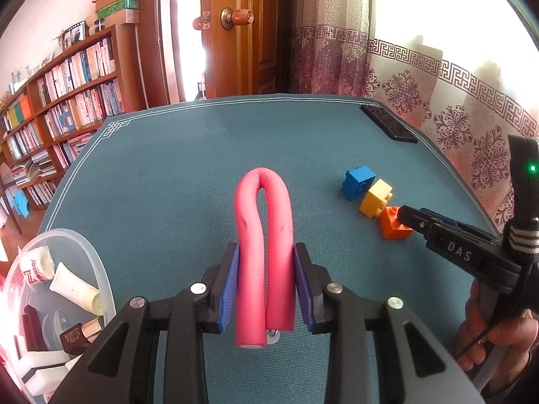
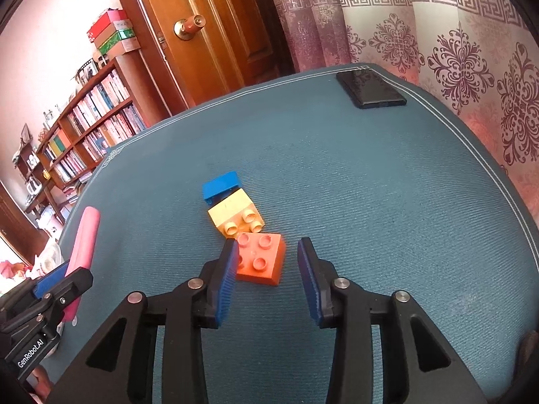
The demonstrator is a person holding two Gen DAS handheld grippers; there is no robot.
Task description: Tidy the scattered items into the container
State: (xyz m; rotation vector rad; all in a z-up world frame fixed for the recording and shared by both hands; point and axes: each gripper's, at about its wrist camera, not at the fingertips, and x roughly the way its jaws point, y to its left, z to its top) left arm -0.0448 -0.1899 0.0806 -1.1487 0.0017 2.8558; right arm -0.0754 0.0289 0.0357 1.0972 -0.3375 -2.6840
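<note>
A pink foam roller [image 1: 262, 235], folded into a U, stands between the blue pads of my left gripper [image 1: 266, 252], which is shut on its two legs. The clear plastic container [image 1: 101, 269] sits at the lower left and holds tubes and other small items. To the right lie a blue brick [image 2: 220, 185], a yellow brick [image 2: 235, 217] and an orange brick [image 2: 261, 262] in a touching row. My right gripper [image 2: 268, 245] is open around the orange brick: the left pad is at its edge, the right pad stands apart.
A black phone [image 2: 370, 89] lies at the far right corner of the teal table mat [image 2: 370, 185]. A patterned curtain hangs close behind the table's right edge. A bookshelf and a wooden door stand beyond the far edge. A hand [image 1: 488, 336] holds the right gripper.
</note>
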